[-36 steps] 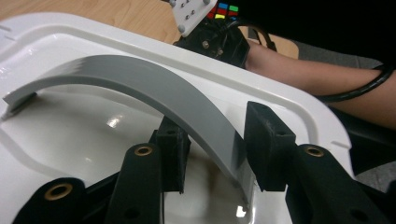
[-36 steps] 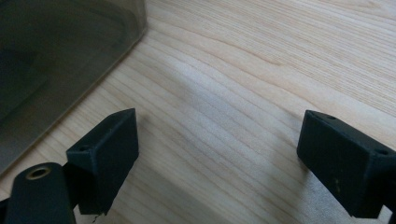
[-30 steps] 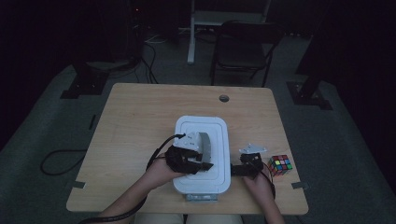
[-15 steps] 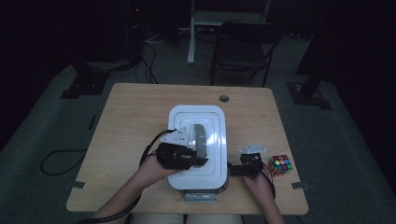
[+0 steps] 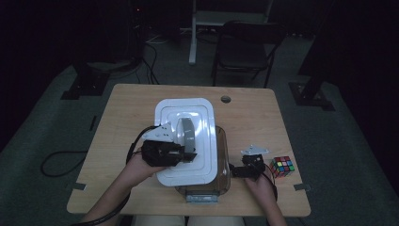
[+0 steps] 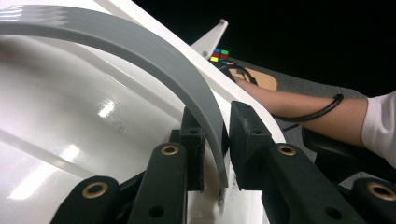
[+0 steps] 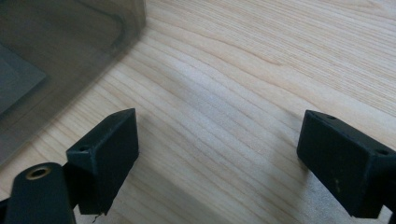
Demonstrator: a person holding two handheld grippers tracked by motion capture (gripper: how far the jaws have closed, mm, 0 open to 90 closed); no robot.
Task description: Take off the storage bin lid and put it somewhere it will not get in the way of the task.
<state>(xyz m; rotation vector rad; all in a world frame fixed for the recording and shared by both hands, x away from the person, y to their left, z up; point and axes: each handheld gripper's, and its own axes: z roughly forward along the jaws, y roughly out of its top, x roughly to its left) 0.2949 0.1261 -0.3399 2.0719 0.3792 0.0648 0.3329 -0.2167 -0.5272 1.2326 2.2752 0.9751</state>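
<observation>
A white lid [image 5: 188,115] with an arched grey handle [image 5: 185,133] hangs tilted over a clear box [image 5: 222,165] and is shifted to the box's left. My left gripper [image 5: 181,153] is shut on the near end of the handle. In the left gripper view the pads pinch the grey handle [image 6: 140,51] above the white lid [image 6: 60,121], with the left gripper [image 6: 218,140] closed tight on it. My right gripper [image 5: 237,170] rests low on the table just right of the box. Its jaws [image 7: 219,140] stand wide apart with nothing but bare wood between them.
A colourful puzzle cube [image 5: 281,165] sits on the wooden table [image 5: 254,117] right of my right hand. The box wall [image 7: 70,56] is close on the right gripper's left. A chair [image 5: 244,47] and stands are on the floor beyond the table.
The left gripper has lifted the lid by its handle and carried it to the left, uncovering the right side of the box. The right gripper has stayed where it was.
</observation>
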